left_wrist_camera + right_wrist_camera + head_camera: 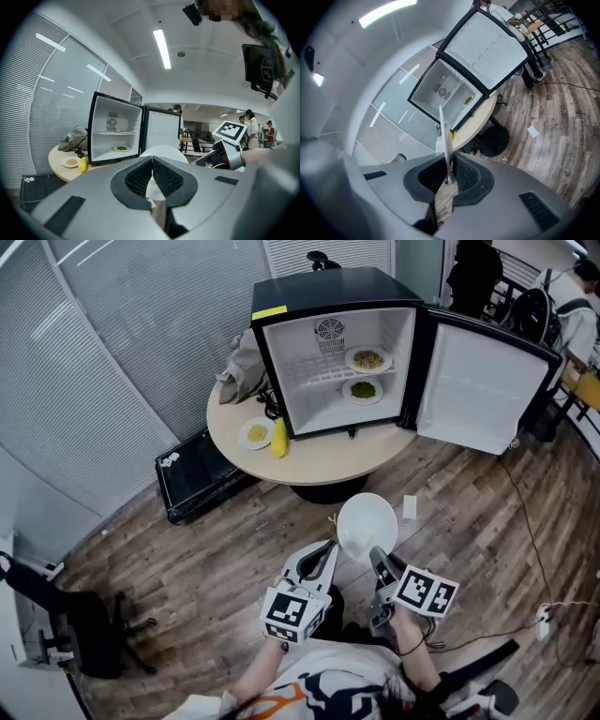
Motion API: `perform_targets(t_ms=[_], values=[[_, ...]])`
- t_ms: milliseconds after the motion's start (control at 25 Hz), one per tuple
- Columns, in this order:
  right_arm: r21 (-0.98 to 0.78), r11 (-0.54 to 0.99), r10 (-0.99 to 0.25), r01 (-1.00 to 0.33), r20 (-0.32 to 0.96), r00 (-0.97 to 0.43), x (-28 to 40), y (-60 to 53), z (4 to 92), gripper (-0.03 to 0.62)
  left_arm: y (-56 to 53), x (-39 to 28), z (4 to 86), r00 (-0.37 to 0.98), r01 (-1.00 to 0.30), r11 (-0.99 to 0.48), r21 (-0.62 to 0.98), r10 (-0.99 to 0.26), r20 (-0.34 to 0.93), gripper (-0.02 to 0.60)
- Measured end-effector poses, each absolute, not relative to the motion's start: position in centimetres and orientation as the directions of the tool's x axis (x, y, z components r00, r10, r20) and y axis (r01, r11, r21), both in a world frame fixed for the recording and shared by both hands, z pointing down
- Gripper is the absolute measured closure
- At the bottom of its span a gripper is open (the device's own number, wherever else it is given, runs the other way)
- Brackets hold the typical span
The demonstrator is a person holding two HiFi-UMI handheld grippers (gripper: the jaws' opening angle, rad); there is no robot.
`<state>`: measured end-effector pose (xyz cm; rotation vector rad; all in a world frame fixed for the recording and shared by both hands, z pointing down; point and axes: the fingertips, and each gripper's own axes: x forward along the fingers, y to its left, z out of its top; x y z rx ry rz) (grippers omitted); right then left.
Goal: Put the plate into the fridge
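White and empty, the plate (367,526) hangs in the near middle of the scene, well short of the fridge (337,348) on the far round table (319,457). The right gripper (375,556) has its jaws pinched on the plate's near rim. In the right gripper view the plate shows edge-on, rising out of the pads.

That rim pinch is the weak point. Most of the plate sits out beyond the pads, so a quick swing toward the fridge could, I judge, make it pivot or slip free onto the wooden floor. The left gripper (328,549) hovers just left of the plate with its jaws pressed together on nothing, so it gives no support underneath.

The fridge itself is tight. Its door (483,381) stands open to the right, and two plates of food are already inside: one on the wire shelf (368,359) and one below (363,390), both right of centre. Coming in too far right risks nudging either one, while going in tilted could catch the shelf edge or the fridge wall. The left half of either level looks like the safer landing. On the table in front, a small plate (256,433) and a yellow item (278,439) sit to the left — a low approach could clip them.
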<state>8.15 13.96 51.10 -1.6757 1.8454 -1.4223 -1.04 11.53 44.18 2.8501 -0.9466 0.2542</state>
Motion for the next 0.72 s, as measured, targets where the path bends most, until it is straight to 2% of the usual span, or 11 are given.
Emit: perform_targets(t_ms=[720], values=[[-0.769, -0.223, -0.849, -0.6, 0.455, -0.268, 7.2, 1.2, 51.8, 0.559, -3.4, -1.9, 44.1, 0.808, -0.579, -0.809, 0.1, -0.555, 0.197, 0.569]])
